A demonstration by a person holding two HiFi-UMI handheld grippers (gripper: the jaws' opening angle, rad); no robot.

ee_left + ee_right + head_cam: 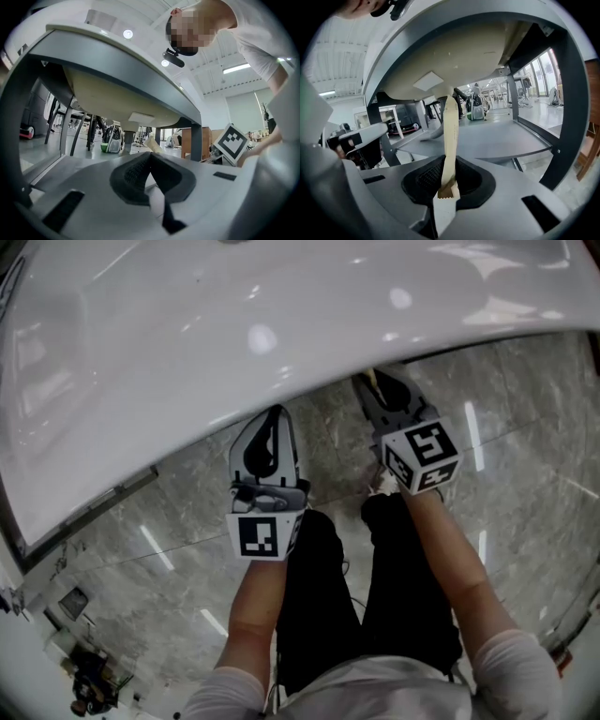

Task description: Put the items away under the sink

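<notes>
From above, the white sink (pixel 234 343) fills the head view, and both grippers reach under its front edge. My right gripper (pixel 449 164) is shut on a flat tan paper packet (pixel 450 136) that stands upright, edge-on, out of its jaws. The packet's tip points at the cream underside of the basin (pixel 454 65). Beyond it lies the grey shelf under the sink (pixel 501 140). My left gripper (pixel 150 157) is shut with nothing between its pads. It sits left of the right gripper (pixel 375 385) and a little further back. In the left gripper view the packet (pixel 153 144) shows ahead.
A dark metal frame leg (pixel 574 117) stands close on the right and another post (pixel 196 140) holds up the sink. A green and white bag (pixel 112 140) stands far off on the floor. The person's legs (pixel 375 587) are over the marble floor (pixel 169 531).
</notes>
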